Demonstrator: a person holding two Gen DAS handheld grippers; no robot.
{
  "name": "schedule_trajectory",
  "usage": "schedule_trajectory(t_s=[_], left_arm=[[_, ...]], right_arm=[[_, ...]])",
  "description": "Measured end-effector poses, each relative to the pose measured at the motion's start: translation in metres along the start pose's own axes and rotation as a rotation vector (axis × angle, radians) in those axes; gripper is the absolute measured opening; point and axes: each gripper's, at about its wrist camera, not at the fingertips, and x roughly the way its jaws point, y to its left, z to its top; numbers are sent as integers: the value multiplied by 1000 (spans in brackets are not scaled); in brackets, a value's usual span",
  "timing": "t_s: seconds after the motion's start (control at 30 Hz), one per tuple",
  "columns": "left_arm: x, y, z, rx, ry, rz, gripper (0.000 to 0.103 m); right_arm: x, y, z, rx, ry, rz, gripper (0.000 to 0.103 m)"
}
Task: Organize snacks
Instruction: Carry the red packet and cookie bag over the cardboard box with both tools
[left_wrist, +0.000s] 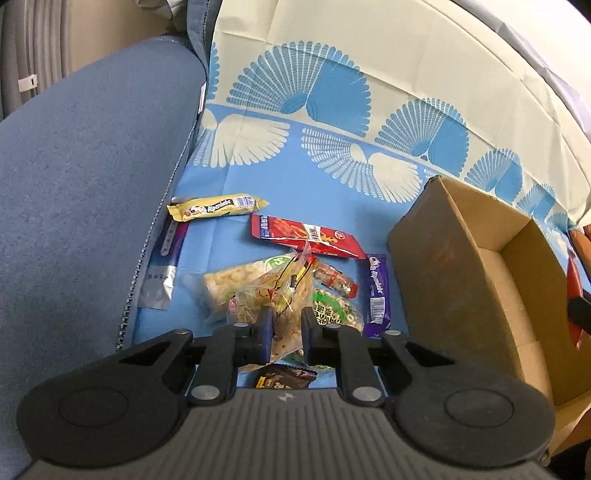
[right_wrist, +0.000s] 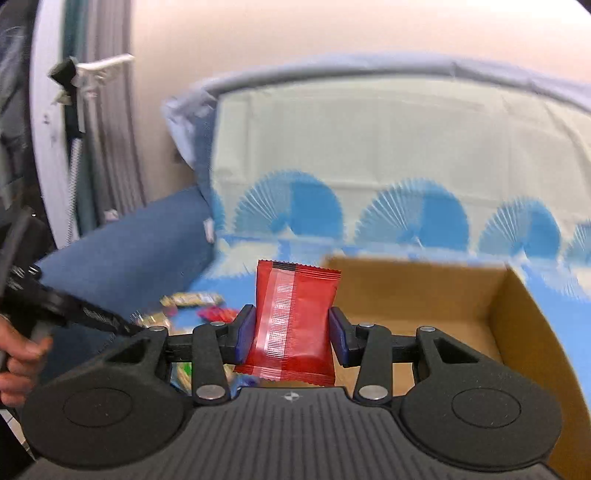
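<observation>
Red packet (right_wrist: 293, 321) pinched upright in right tongs (right_wrist: 291, 334), left tongs (left_wrist: 286, 334) angled downward, pinching clear bag (left_wrist: 286, 314).

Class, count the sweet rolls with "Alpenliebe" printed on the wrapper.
2: a yellow roll beside the blue cushion, a purple roll beside the cardboard box. The snack pile may hide more.

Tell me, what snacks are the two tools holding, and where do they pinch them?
The left tool pinches a clear snack bag near its lower end. The right tool squeezes a red packet by its two side edges.
</observation>
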Motion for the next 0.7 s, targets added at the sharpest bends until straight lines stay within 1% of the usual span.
schedule_trajectory(t_s=[0.1, 0.23, 0.5, 0.7], left_arm=[[2, 1, 2, -37, 4, -21, 17], [-3, -2, 4, -35, -27, -20, 17], [-19, -20, 8, 0, -137, -31, 15], [-30, -36, 10, 37, -214, -60, 14]], right_arm=[[-3, -10, -3, 14, -14, -8, 44], [-6, -18, -8, 22, -20, -23, 44], [-17, -39, -12, 40, -24, -59, 44], [-24, -53, -16, 55, -28, -92, 44]])
